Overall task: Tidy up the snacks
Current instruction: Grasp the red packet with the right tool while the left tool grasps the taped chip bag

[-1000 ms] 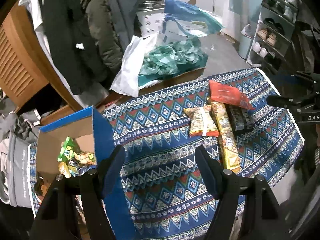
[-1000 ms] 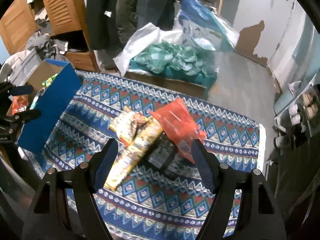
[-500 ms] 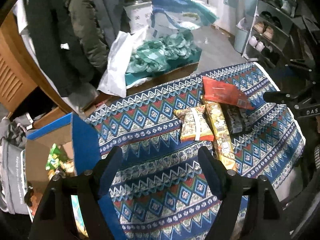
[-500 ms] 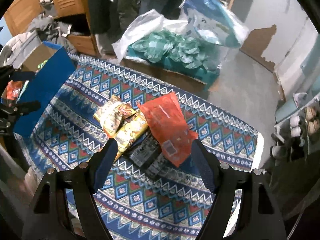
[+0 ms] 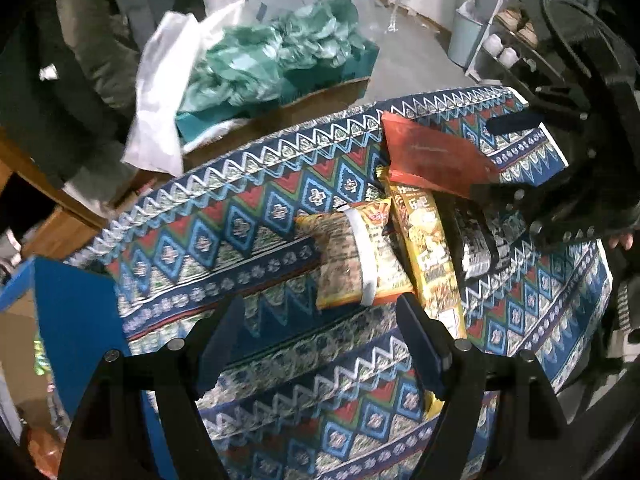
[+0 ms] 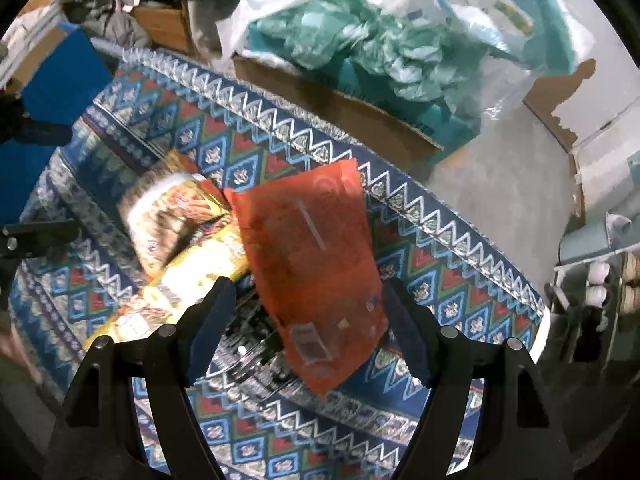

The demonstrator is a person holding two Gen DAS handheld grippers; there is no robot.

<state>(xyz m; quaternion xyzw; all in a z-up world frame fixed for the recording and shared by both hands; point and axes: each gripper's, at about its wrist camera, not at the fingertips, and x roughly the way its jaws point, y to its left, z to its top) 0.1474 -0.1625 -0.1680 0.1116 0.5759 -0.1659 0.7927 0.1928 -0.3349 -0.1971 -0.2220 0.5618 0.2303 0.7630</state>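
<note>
Several snack packs lie on the patterned cloth [image 5: 256, 216]: a red pouch [image 6: 312, 264] [image 5: 432, 156], a long yellow pack [image 5: 428, 252] [image 6: 192, 280], a short yellow-orange pack with a white band [image 5: 356, 256] [image 6: 168, 216] and a black pack [image 5: 480, 240] [image 6: 248, 344]. My left gripper [image 5: 320, 340] is open, just short of the banded pack. My right gripper [image 6: 306, 324] is open, its jaws either side of the red pouch's near end; it also shows in the left wrist view [image 5: 500, 160].
A blue-walled cardboard box [image 5: 72, 328] [image 6: 52, 92] stands at the left end of the table. Behind the table sit a box of teal plastic bags [image 6: 360, 52], hanging coats [image 5: 80, 60] and a shoe rack [image 5: 516, 36]. The left gripper shows at the right wrist view's left edge [image 6: 36, 184].
Both grippers have moved down and in toward the snack pile. The right one now straddles the red pouch and the left one is close to the banded pack. Both stay open.
</note>
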